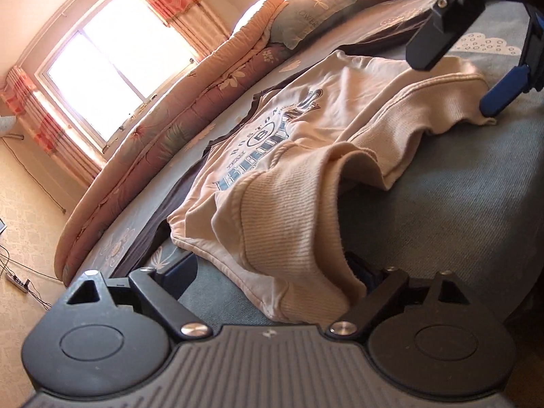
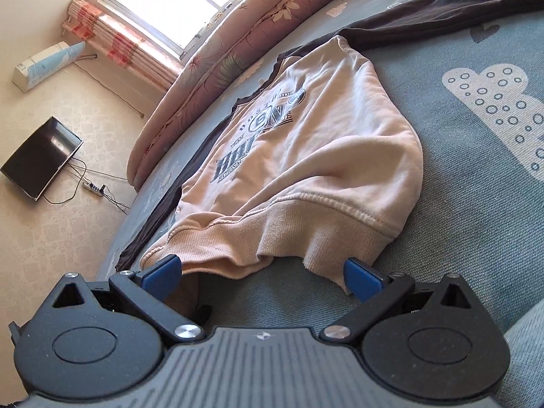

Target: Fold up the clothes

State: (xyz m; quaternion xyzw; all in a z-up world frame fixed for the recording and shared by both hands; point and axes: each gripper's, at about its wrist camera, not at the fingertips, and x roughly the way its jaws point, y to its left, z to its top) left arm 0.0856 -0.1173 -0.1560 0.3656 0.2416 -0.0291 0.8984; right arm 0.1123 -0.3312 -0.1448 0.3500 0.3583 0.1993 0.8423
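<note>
A cream sweatshirt [image 2: 306, 156] with a dark blue printed chest emblem is lying front-up on a blue-grey patterned bedspread [image 2: 476, 204], its ribbed hem facing the near edge of both views and its dark collar pointing toward the far side.

The right gripper [image 2: 263, 272] is sitting at the near edge of the hem. Its blue fingertips [image 2: 163, 273] are standing wide apart, one at the hem's left end and one at the right; the ribbed band is hanging between them, and neither pad is pressing on the cloth. In the left wrist view this same gripper [image 1: 455, 81] is appearing at the far right, jaws spread, just beside the far corner of the hem.

The left gripper [image 1: 272, 272] is sitting at the opposite corner of the hem. The ribbed band is draping over the space between its fingers and hiding the right one almost wholly (only a dark sliver is showing beneath the fold). The jaws are standing apart; whether either pad is touching the fabric cannot be told from this view.

A rolled floral quilt [image 1: 163, 142] is lying along the bed's far-left side, with a pillow [image 1: 312, 17] beyond it. A curtained window [image 1: 112, 68] is glaring behind. On the floor, a dark monitor [image 2: 40, 158] and a power strip [image 2: 93, 186] are lying well apart from the bed.
</note>
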